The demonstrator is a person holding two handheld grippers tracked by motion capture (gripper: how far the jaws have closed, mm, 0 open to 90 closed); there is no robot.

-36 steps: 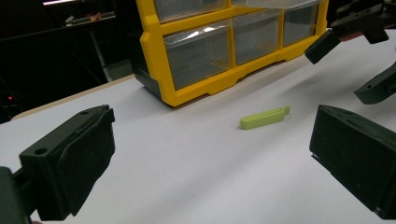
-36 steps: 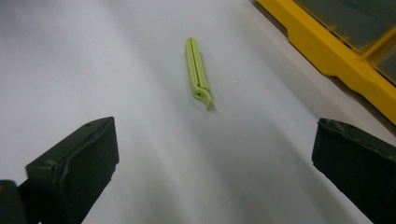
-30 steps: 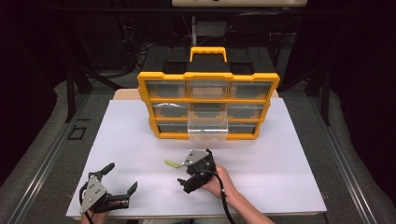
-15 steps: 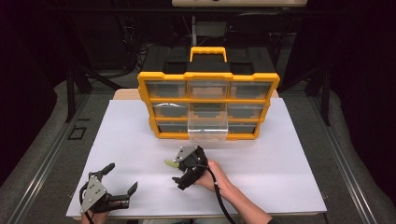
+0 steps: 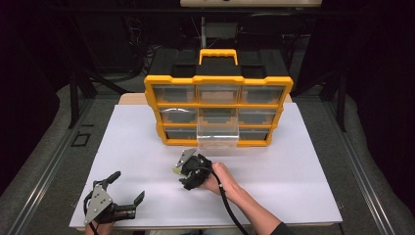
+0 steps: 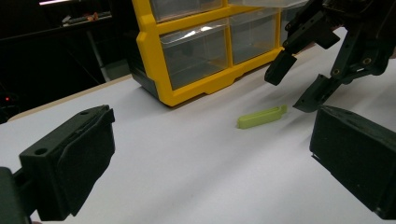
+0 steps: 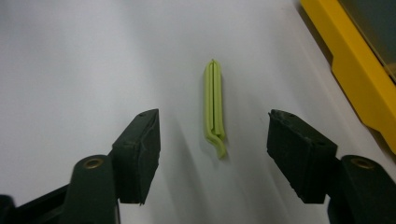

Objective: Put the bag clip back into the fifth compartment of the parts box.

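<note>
A small light-green plastic clip lies flat on the white board, also seen as the clip and the clip. My right gripper is open and hangs just above it, one jaw on each side, not touching. In the high view the right gripper sits near the board's middle front, held by a hand. My left gripper rests open at the front left, nothing between its jaws; from the left gripper I see the right gripper beyond the clip.
A yellow organizer with clear drawers stands upright at the back of the board. Its bottom middle drawer is pulled out. The organizer's yellow frame lies just right of the clip. A cable trails from the right gripper along the forearm.
The right gripper has moved left and slightly away from me, coming down over the green clip. The left gripper has stayed put.
</note>
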